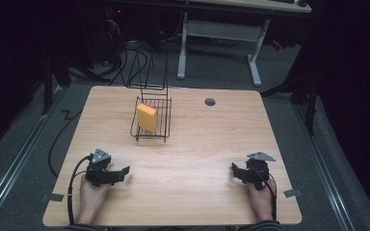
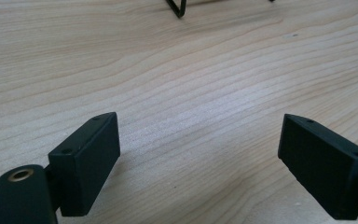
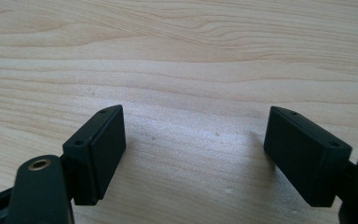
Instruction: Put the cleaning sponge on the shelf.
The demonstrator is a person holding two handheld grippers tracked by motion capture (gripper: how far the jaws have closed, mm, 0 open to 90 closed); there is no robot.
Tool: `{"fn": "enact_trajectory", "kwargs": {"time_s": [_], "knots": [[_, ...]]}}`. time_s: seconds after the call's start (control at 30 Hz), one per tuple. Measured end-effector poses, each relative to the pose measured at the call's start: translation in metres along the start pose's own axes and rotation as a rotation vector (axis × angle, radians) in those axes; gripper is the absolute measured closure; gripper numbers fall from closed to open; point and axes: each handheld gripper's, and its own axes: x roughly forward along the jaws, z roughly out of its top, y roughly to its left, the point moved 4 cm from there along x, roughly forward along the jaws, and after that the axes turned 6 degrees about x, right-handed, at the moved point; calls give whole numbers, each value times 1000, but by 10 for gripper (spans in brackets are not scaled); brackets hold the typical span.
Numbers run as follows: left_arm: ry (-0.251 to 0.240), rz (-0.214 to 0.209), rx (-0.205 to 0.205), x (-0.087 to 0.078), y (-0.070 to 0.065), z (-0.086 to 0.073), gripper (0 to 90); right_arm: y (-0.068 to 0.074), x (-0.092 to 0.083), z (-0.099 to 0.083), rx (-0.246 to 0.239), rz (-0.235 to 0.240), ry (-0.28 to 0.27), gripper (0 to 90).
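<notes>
On table (image 1: 183,159), one sponge (image 1: 147,117), one rack (image 1: 151,120), perhaps wire

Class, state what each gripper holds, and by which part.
Nothing: the left gripper and right gripper stand open over bare table.

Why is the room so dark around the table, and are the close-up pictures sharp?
High view: light falls on the wooden table alone, so the floor and desk behind sink into dimness; the yellow sponge in the wire basket stays bright. Left gripper view and right gripper view: the wood grain is crisp, the near black fingers slightly soft, casting faint shadows.
</notes>
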Motion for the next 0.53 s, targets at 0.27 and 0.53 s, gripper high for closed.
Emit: {"fn": "enact_trajectory", "kwargs": {"time_s": [0.27,0.53], "knots": [[8,45,21,5,0,-3,137,0,0,0,1,0,0,209],[34,82,71,8,-5,-2,136,0,0,0,0,0,0,209]]}}
